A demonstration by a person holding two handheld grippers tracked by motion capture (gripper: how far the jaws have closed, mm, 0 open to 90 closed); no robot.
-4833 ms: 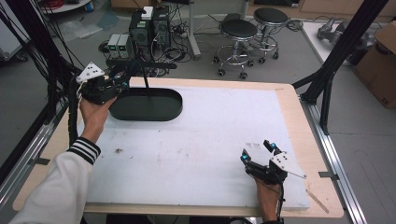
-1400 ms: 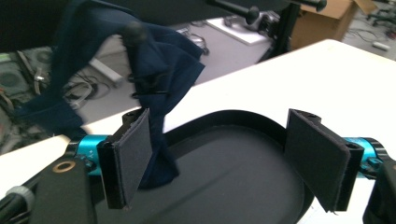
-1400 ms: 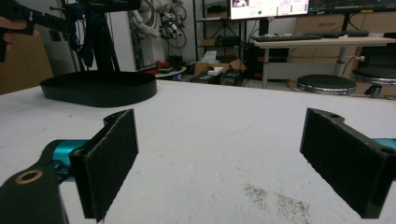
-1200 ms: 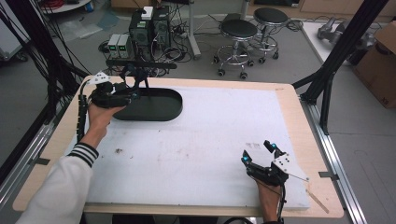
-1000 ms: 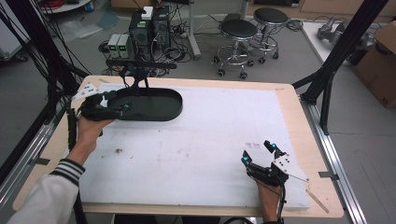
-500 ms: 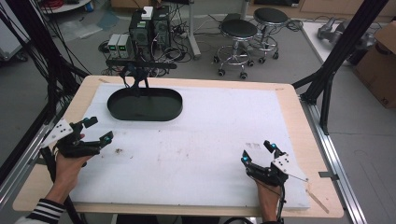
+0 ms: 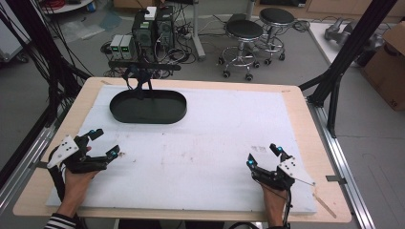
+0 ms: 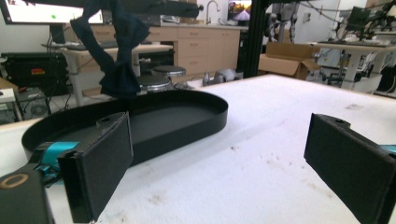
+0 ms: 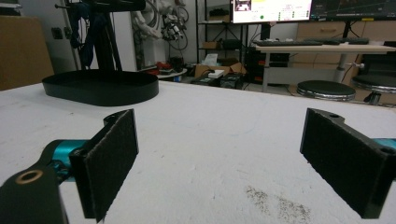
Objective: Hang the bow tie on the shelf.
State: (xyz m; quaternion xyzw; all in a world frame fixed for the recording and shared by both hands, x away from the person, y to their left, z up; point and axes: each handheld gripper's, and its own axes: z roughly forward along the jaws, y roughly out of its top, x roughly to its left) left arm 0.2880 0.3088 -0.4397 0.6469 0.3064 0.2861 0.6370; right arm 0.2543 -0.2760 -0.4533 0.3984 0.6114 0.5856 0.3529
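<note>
From above, on the white-covered table (image 7: 200,157), the left gripper (image 7: 104,143) rests near the front left corner with its jaws apart, holding nothing. At the front right sits the right gripper (image 7: 263,156), jaws also apart and empty. A black oval tray (image 7: 148,107) lies at the far left, well apart from both grippers. Along the left gripper view, the tray (image 8: 187,116) lies just ahead, dark cloth (image 8: 112,51) hanging above it. Along the right gripper view, the tray (image 9: 100,87) is farther off
</note>
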